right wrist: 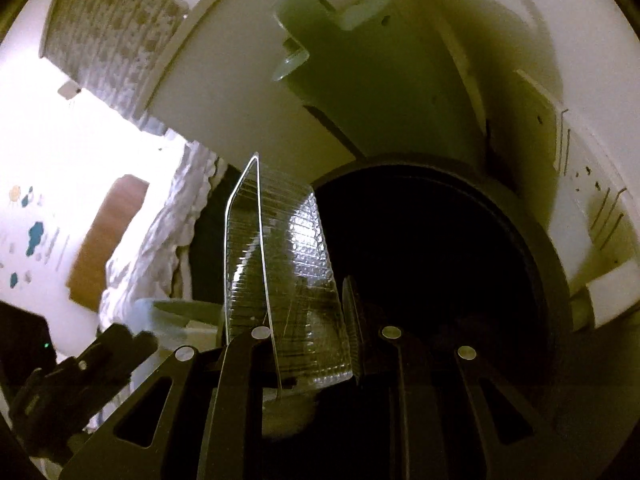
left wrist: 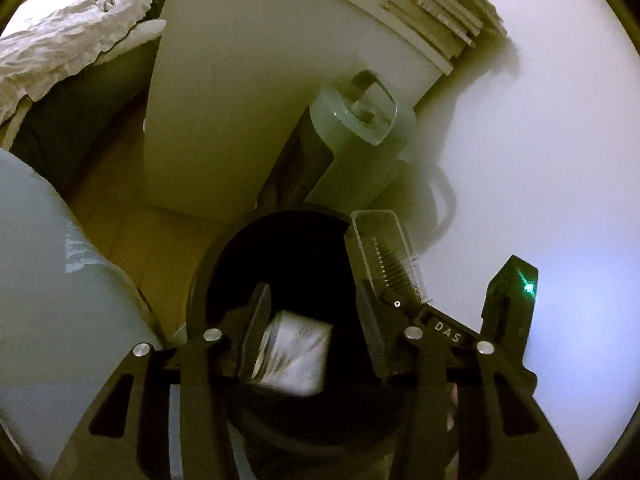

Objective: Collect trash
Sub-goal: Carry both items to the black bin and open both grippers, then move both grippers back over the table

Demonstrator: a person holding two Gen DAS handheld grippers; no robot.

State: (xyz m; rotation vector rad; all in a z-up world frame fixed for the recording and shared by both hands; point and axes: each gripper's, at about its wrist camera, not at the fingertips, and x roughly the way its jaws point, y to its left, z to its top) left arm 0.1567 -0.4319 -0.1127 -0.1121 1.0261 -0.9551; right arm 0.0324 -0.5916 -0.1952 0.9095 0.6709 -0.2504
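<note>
My left gripper [left wrist: 316, 332] hangs over the black bin [left wrist: 208, 276], jaws apart, white wrapper [left wrist: 296, 356] between them, unpinched, ready to fall in. My right gripper [right wrist: 308, 340] clamps the clear plastic tray [right wrist: 280, 264] at the bin's rim.

Left gripper [left wrist: 310, 322]: black frame with cut-out struts, four round silver rivets across the linkage; white letters "DAS" on a small bar at its right; a black block beyond carries a green light. Right gripper [right wrist: 308, 322]: same black struts and silver rivets; thin dark ribbed fingers [right wrist: 352, 320].
</note>
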